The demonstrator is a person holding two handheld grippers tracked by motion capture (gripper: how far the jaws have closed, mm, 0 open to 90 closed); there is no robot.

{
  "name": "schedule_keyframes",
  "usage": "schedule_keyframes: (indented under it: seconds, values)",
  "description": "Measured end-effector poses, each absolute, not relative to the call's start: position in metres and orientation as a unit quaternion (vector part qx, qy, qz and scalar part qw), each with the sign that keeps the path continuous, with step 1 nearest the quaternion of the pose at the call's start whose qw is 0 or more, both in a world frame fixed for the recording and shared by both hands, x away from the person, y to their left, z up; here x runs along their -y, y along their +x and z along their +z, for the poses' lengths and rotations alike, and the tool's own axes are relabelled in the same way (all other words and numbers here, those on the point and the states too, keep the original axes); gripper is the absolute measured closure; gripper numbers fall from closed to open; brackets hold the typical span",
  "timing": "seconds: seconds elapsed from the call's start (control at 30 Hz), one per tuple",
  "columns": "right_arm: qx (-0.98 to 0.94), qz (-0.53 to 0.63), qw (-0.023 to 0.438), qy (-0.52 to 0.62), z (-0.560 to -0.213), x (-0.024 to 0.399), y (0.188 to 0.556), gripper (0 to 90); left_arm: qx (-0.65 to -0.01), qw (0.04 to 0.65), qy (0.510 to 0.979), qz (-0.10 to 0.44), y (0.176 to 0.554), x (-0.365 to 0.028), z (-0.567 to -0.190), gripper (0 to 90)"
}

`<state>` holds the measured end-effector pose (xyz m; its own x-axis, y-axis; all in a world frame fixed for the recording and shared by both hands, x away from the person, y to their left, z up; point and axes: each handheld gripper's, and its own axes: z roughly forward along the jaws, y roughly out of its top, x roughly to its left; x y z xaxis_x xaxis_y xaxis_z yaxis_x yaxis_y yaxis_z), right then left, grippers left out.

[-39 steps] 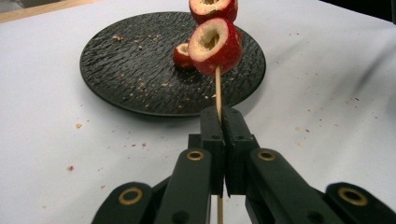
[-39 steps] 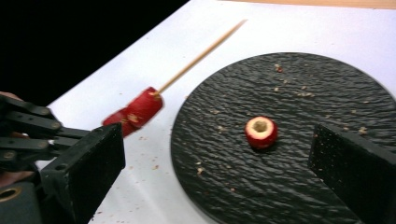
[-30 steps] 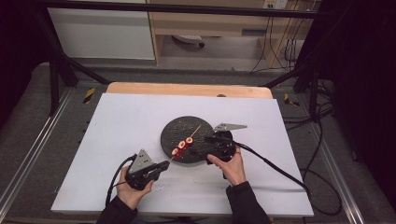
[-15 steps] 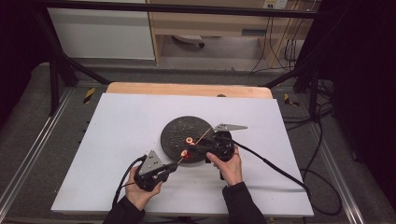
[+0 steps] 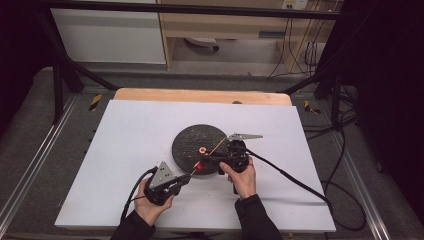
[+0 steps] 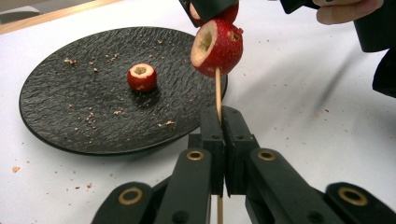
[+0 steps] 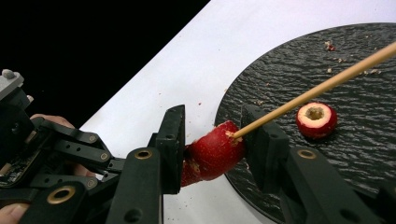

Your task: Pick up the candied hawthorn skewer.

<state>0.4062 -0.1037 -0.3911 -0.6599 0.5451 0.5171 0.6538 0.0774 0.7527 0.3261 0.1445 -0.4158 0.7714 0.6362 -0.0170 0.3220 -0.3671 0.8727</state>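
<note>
My white-topped wooden table (image 5: 150, 125) stands on grey carpet floor (image 5: 30, 150); beyond it, a pale wooden shelf unit (image 5: 225, 25) and white cabinet (image 5: 110, 35).

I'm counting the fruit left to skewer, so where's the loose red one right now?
The loose cored fruit sits alone near the middle of the black plate, just beyond the wooden skewer crossing above it in the high view.

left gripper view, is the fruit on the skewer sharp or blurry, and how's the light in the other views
Left gripper view: the skewered fruit is sharp and evenly lit, with a soft shadow under the cored piece on the black plate. Right gripper view: foreground sharp, upper left corner falls to black. High view: the white table is bright, the surroundings dark, fine detail soft.
</note>
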Motion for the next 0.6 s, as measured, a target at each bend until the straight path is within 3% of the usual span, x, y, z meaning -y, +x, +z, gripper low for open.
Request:
schedule_keyframes:
  seconds: [0.6]
  values:
    - [0.721, -0.549, 0.037, -0.420, -0.375, 0.117, 0.416, 62.5, -0.294, 0.484, 0.807, 0.166, 0.323, -0.149, -0.415, 87.8]
